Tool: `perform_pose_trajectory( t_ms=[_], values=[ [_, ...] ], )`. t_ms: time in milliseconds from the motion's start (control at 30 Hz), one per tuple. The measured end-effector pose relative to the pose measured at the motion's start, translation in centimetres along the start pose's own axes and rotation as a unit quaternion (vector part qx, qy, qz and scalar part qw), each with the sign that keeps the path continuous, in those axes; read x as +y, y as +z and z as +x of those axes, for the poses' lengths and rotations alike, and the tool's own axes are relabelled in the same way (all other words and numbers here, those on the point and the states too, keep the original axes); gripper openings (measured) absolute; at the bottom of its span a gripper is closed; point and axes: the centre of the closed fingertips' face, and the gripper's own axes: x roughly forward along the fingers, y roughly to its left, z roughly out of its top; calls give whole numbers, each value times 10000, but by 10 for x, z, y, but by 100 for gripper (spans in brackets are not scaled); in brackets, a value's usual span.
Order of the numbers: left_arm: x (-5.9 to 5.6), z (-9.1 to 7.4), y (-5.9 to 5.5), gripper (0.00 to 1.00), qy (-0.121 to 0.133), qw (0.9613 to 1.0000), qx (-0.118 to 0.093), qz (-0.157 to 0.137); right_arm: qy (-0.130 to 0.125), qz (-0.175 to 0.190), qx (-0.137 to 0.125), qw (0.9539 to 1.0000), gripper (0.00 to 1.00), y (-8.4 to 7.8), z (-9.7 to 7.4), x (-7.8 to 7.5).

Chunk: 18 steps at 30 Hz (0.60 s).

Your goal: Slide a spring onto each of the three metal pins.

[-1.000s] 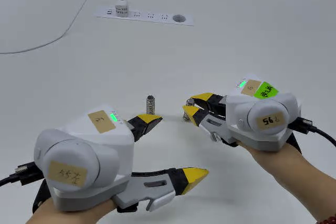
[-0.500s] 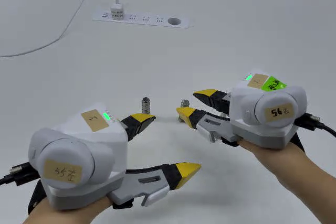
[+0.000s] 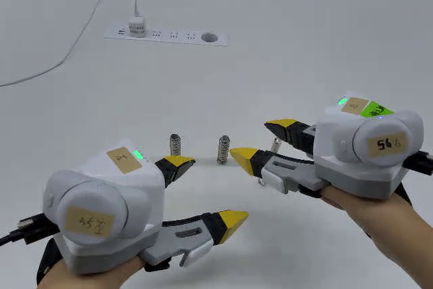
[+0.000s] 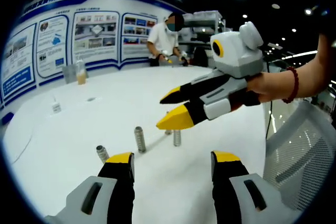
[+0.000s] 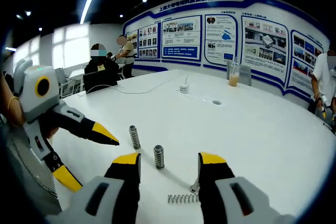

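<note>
Two upright metal pins each carry a spring: the left one (image 3: 175, 144) (image 5: 135, 136) and the middle one (image 3: 223, 149) (image 5: 158, 157). A third pin (image 3: 276, 144) (image 5: 195, 185) stands bare, partly hidden behind my right gripper in the head view. A loose spring (image 5: 182, 199) lies flat on the table beside it. My right gripper (image 3: 262, 139) (image 5: 168, 158) is open, just right of the middle pin, holding nothing. My left gripper (image 3: 206, 189) (image 4: 173, 157) is open and empty, nearer to me, below the left pin.
The white table (image 3: 304, 52) has a power strip (image 3: 166, 34) with a plugged-in charger and a cable at the far left. A cup (image 5: 233, 74) stands far off. People stand and sit at the table's far side (image 4: 165, 38).
My right gripper opened off the spring on the middle pin and drew back to the right. The head camera tilted, so the whole scene shifted down.
</note>
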Motion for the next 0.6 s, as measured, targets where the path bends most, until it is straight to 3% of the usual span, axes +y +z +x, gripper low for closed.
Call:
perform_pose_trajectory(
  t_ms=[600],
  values=[
    [-10, 26, -3, 50, 160, 9996, 109, 185, -314, 246, -134, 9991, 48, -3, -41, -19]
  ],
)
